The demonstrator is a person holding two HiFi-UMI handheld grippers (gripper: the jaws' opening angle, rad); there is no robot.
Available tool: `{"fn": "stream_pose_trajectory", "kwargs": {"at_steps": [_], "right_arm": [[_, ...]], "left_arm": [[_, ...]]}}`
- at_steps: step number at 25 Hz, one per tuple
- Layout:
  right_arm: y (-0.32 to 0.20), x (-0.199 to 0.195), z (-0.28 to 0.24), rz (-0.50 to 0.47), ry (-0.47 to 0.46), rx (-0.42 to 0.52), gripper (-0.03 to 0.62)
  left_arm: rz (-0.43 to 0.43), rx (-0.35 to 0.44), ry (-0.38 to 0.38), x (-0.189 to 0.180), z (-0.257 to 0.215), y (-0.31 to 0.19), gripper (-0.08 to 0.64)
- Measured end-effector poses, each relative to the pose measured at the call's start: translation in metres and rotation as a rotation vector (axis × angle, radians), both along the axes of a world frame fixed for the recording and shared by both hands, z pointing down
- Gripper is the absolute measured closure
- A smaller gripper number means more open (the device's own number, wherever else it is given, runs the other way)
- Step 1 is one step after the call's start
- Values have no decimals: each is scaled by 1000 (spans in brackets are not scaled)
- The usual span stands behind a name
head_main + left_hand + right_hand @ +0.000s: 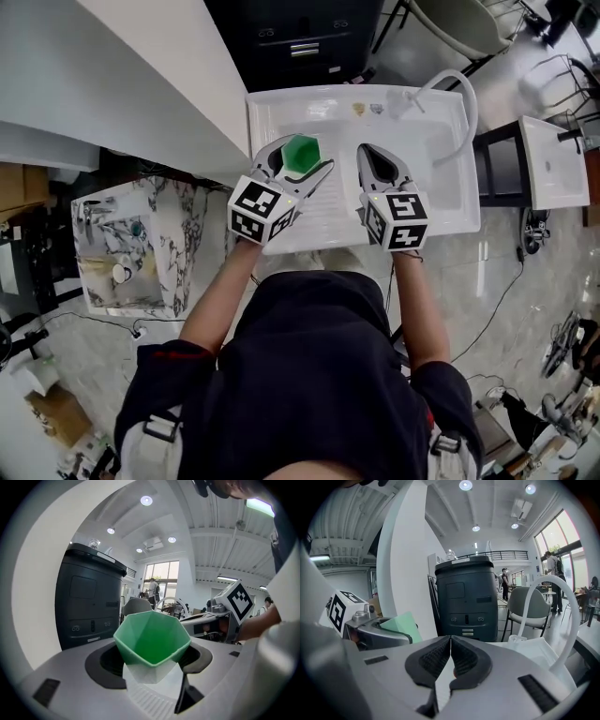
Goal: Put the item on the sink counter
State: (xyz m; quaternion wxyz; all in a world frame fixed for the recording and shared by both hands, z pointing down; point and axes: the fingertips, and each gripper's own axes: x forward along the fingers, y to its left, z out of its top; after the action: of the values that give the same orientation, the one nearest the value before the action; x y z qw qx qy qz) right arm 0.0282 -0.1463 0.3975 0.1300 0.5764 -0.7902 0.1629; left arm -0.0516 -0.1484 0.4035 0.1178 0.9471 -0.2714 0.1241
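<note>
Grey left claw point(302, 157) and right claw point(372, 155) carry black-white marker cubes point(262, 210).

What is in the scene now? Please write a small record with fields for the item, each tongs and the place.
item: green cup, upright, open end up
left tongs: closed on the cup's sides
right tongs: shut, nothing between them
place: both tongs over the white sink, cup over its left part
contact of cup with sink: cannot tell
task state: cup not yet released
</note>
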Motion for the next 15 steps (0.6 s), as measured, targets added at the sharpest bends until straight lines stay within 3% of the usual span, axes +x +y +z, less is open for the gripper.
{"fn": "stream_pose_trajectory", "kwargs": {"at_steps": [15], "right_arm": [[-43,27,8,-73,-5,-11,558]], "left_arm": [[-26,-2,-20,38,11,-32,249]]}}
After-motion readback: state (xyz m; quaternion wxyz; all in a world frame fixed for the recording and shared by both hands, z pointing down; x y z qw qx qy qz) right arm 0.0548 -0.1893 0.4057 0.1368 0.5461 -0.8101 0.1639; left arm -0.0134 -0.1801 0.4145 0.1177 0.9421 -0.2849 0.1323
